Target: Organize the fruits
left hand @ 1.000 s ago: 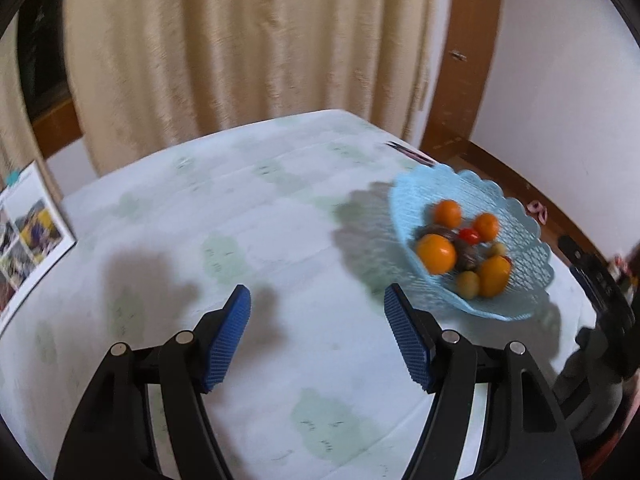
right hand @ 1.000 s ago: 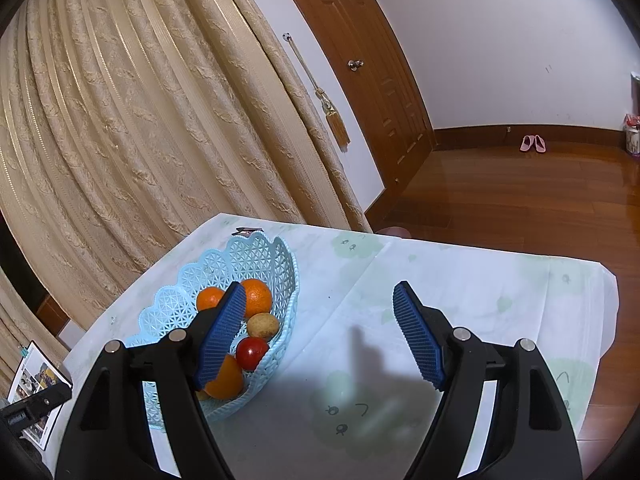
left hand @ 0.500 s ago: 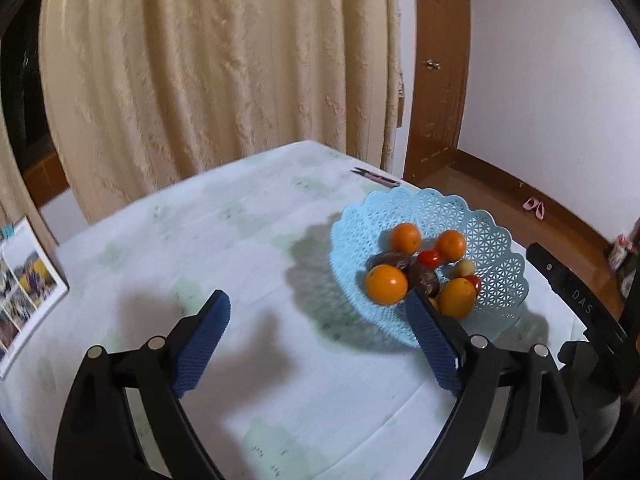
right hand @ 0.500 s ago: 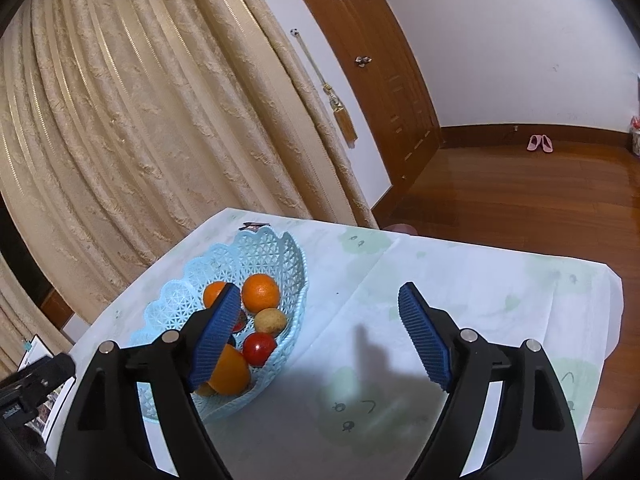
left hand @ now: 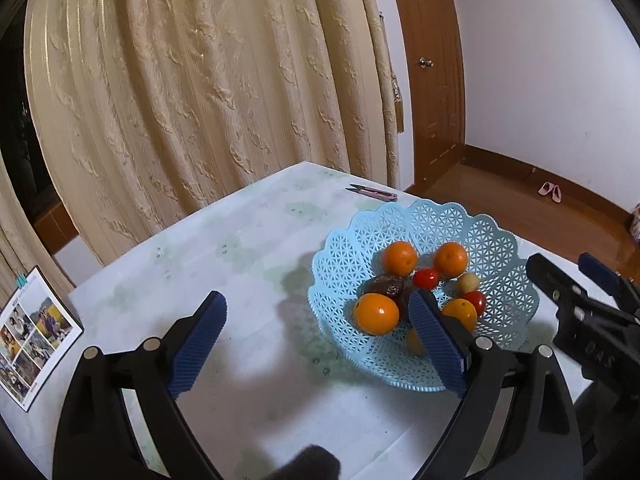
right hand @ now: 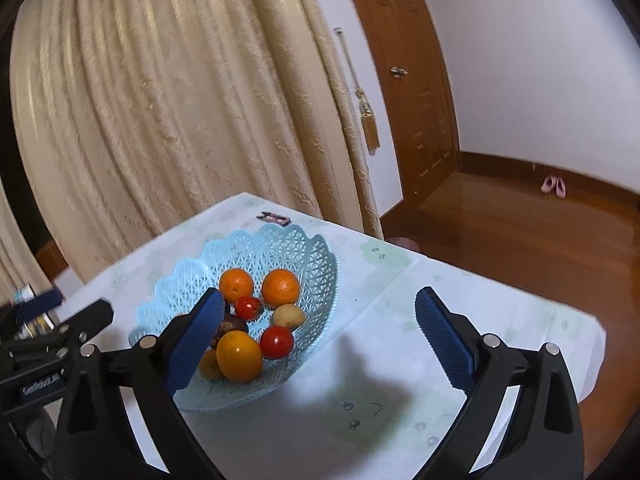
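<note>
A light blue lattice basket [left hand: 496, 240] [right hand: 296, 252] stands on the table and holds several oranges [left hand: 376, 314] [right hand: 239, 356], two red tomatoes [right hand: 277, 342], a pale round fruit [right hand: 288, 316] and a dark brown fruit [left hand: 385, 285]. My left gripper [left hand: 316, 340] is open and empty, above the table just left of the basket; its right finger overlaps the fruit in view. My right gripper [right hand: 318, 344] is open and empty, to the right of the basket; its left finger overlaps the basket. It also shows in the left wrist view [left hand: 576, 280].
The table wears a white cloth with pale green prints [left hand: 248, 256]. Small pink snips [left hand: 372, 191] lie at the far edge behind the basket. A photo sheet [left hand: 32, 332] lies at the left edge. Beige curtains [left hand: 200, 80], a wooden door [right hand: 404, 80] and wooden floor lie beyond.
Both views have swung so that the basket sits nearer the middle. The left gripper's right finger now overlaps the fruit. Both grippers stay open and empty.
</note>
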A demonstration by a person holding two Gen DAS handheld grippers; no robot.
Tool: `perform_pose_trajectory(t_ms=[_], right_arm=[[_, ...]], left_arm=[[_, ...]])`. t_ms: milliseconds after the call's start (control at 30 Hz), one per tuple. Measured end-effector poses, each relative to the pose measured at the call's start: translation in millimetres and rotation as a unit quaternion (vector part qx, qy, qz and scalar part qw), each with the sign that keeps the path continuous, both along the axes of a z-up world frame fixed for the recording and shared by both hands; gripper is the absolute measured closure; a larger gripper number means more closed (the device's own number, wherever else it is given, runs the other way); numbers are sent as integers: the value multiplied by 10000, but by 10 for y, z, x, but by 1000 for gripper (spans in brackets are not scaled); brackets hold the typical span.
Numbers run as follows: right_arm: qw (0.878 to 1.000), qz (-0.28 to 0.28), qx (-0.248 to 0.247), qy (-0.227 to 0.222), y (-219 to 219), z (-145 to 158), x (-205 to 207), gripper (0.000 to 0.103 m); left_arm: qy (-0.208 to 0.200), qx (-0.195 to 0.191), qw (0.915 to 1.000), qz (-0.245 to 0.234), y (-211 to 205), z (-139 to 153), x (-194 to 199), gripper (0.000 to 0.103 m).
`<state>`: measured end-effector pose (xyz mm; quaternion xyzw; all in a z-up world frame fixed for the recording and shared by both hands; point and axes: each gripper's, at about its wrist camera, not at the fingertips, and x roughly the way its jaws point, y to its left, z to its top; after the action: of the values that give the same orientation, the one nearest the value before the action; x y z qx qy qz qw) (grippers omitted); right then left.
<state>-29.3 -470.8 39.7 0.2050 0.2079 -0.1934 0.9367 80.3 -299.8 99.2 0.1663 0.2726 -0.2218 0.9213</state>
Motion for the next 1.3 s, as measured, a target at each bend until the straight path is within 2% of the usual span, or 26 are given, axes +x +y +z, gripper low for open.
perform_pose_trajectory(t_ms=[233, 467, 1300], right_arm=[[9992, 218, -275, 165, 100, 19, 60, 3], [9987, 225, -358, 268, 94, 2, 89, 3], [9975, 205, -573, 352, 114, -12, 106, 3]], left_arm=[[-71, 149, 9998, 127, -71, -41, 37, 5], [-76, 189, 9994, 289, -82, -62, 109, 5], [-191, 376, 9989, 193, -219, -85, 113, 5]])
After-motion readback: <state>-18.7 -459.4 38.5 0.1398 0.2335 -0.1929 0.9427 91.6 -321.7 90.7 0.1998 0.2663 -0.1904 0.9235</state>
